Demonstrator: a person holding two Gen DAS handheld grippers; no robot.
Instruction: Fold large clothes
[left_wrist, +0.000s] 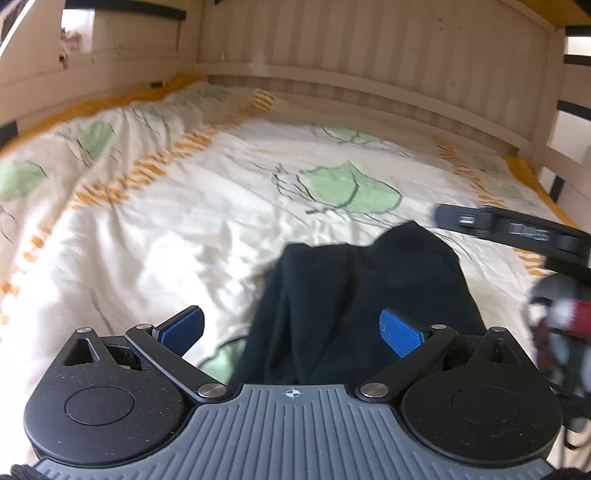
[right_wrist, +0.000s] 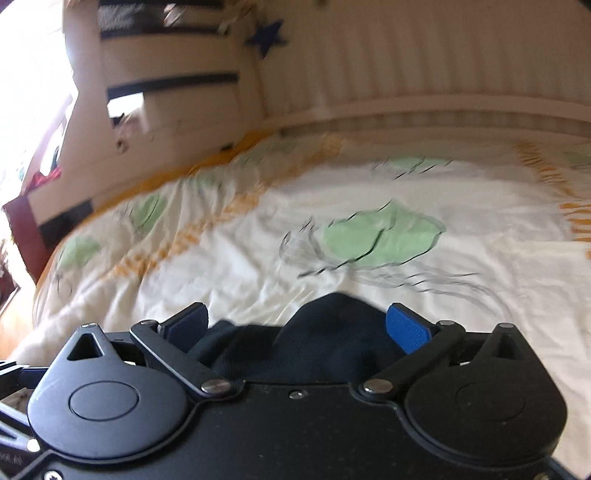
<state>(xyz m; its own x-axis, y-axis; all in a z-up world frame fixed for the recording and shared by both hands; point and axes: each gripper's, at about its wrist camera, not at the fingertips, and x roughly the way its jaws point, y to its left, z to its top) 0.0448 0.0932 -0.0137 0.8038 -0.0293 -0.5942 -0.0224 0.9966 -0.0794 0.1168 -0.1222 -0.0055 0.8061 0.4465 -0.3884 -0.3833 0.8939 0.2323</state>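
We are seeing left gripper (left_wrist: 291, 328) and right gripper (right_wrist: 298, 324) both spread, pinching nothing — dark garment (left_wrist: 354, 302) looking soft, limp, light; we are judging edges best for pinching

leaf-print bedspread (left_wrist: 207, 229) — cream slatted bed frame (left_wrist: 369, 55)

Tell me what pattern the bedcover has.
Cream bedcover with green leaves, thin dark twigs and orange dashed stripes; clearest in the left wrist view.

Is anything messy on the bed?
Yes. The dark garment lies bunched in humps and folds on the leaf-print bedsheet, not flat. The sheet itself is wrinkled. Both tongs are open, holding nothing.
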